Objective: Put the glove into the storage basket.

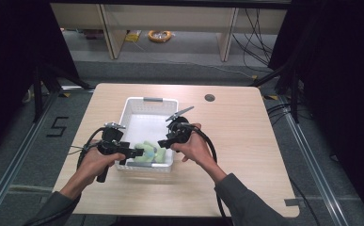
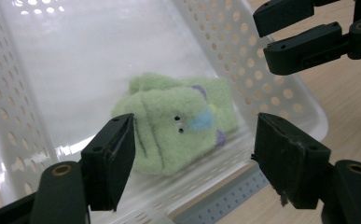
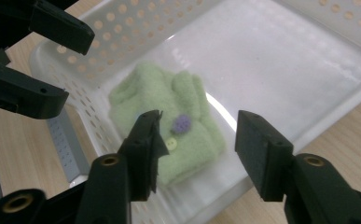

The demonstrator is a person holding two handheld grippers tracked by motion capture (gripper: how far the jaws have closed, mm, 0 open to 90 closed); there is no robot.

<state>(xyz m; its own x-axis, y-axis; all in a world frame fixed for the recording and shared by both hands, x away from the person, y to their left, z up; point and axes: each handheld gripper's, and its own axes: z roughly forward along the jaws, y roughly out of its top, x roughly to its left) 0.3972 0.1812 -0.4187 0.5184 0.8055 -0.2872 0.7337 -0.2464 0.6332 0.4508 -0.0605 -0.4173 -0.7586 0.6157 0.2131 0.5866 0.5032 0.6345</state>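
A white perforated basket stands on the wooden table. In its near end lies a folded pale green fleecy cloth with purple and blue patches. My left gripper hovers over the basket's near left corner, open, its jaws framing the cloth from above without touching it. From the right, my right gripper hangs over the same cloth, open and holding nothing. Each gripper shows in the other's view: the right gripper and the left gripper.
The basket's far half holds nothing. Bare tabletop lies to the right of the basket, with a round cable hole near the far edge. Wooden shelving and loose cables sit on the floor beyond the table.
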